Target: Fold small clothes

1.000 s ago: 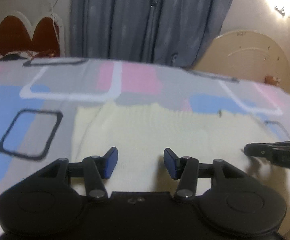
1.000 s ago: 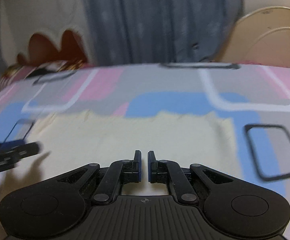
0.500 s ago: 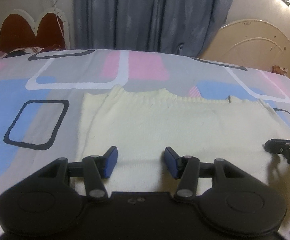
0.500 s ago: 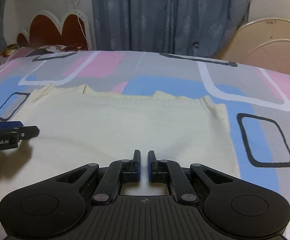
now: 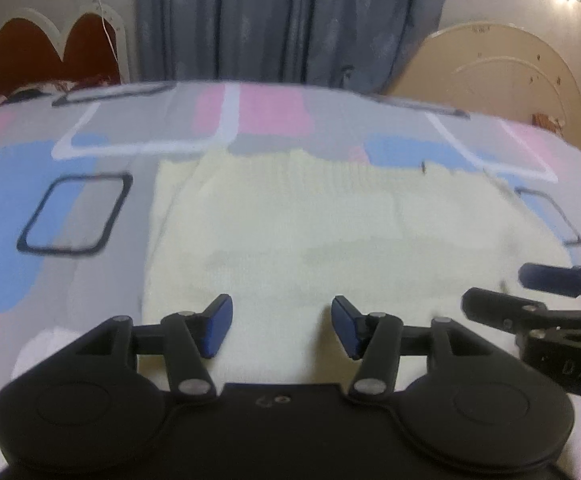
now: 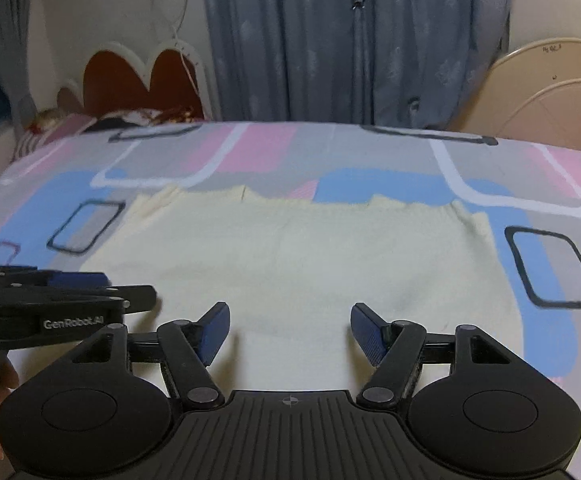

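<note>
Left wrist view: we see the left gripper point(image 5: 281, 328) spread wide and empty above the near hem of the cream knit garment point(image 5: 330, 232), which lies flat on the patterned bedspread point(image 5: 50, 200); motion blur softens its far edge.

Right wrist view: the right gripper point(image 6: 289, 332) likewise gapes empty over the garment point(image 6: 310, 256), bare bedspread point(image 6: 550, 208) flanking it; the near hem is hidden.

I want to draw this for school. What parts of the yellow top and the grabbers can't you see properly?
- Near edge of the top: hidden behind the left gripper in the left view and the right gripper in the right view.
- Sleeves: cannot tell where they lie in either view.
- Small dark speck near the top's far edge, left view: too small and blurred to name.
- Bedsheet pattern: smeared by blur in the left view.
</note>
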Demonstrator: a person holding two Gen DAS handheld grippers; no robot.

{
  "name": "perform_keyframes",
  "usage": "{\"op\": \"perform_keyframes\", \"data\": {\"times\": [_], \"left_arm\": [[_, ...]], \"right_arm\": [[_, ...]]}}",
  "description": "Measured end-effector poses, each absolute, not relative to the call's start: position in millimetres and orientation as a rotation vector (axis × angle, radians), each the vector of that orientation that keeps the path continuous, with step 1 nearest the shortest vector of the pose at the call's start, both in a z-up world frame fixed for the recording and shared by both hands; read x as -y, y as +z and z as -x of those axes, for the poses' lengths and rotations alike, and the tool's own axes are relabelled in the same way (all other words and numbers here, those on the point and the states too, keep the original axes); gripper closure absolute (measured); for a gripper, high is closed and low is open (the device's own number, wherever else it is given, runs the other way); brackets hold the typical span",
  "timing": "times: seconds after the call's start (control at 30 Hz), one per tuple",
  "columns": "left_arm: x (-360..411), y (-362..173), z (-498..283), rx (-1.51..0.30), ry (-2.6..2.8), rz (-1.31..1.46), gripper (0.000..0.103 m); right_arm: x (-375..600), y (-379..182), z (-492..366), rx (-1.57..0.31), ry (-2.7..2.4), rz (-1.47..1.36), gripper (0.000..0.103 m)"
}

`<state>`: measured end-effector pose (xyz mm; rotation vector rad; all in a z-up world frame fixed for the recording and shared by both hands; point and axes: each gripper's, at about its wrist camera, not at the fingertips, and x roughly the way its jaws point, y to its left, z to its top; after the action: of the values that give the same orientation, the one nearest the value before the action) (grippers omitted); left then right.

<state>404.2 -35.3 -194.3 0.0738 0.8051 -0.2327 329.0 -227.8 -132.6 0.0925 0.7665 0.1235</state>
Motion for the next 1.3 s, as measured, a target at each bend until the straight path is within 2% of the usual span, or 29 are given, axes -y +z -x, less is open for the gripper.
{"op": "perform_keyframes", "data": {"times": [0.23,0.57,1.0,1.13,1.3], "left_arm": [[23,-205,-394,-0.791,-0.258,-0.106,0.049],[-1,-206,-375,-0.772,-0.275,-0.138,0.046],[-8,-197,-362,-0.789,-0.252,-0.143,0.041],[-9,-190,-355,-0.801,-0.238,-0.087,0.033],[-9,-193,-350,-0.838,-0.192,-0.016,0.033]], "right_arm": [[243,-162,-312,-0.857,-0.005,-0.049,0.036],[282,-167,-277,-0.867,-0.166,-0.083,0.036],[238,-128,-275,-0.801,-0.093,-0.117,0.036],[216,-128,-290,-0.798,-0.023,-0.092,0.036],[210,-142,-305,-0.829,0.024,-0.096,0.036]]}}
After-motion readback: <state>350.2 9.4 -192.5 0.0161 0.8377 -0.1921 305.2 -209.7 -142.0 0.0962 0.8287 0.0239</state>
